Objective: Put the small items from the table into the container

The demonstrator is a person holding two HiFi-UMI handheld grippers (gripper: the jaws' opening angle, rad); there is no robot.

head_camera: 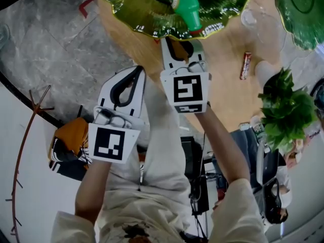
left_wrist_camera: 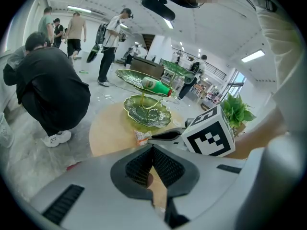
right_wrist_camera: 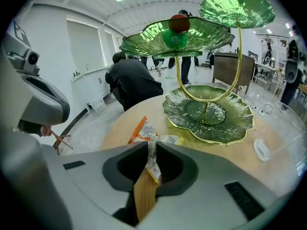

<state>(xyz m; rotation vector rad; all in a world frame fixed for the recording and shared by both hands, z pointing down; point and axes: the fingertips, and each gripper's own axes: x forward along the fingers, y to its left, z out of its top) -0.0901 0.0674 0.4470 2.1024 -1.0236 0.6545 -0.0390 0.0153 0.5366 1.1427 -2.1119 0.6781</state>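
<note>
Right gripper (right_wrist_camera: 151, 147) is filling the bottom of its own view, its jaws pinching shut on the thin edge of a snack packet (right_wrist_camera: 142, 131) that is lying on the round wooden table (right_wrist_camera: 117, 127) at lower centre. Just right of the packet, the lower dish (right_wrist_camera: 230, 124) of the green leaf-shaped stand is waiting empty, apart from the packet. At lower left of the head view the left gripper (left_wrist_camera: 153, 150) is hanging off the table's edge, jaws together on nothing.

In my judgement the hold is slight: only a strip of wrapper is sitting between the pads, so the packet may be slipping free on the lift. The upper dish (head_camera: 129, 6), carrying a green bottle (head_camera: 188, 5), is overhanging the gripper, so a straight rise risks knocking its rim and toppling the bottle. A red bar (head_camera: 245, 65) is lying at upper right.
</note>
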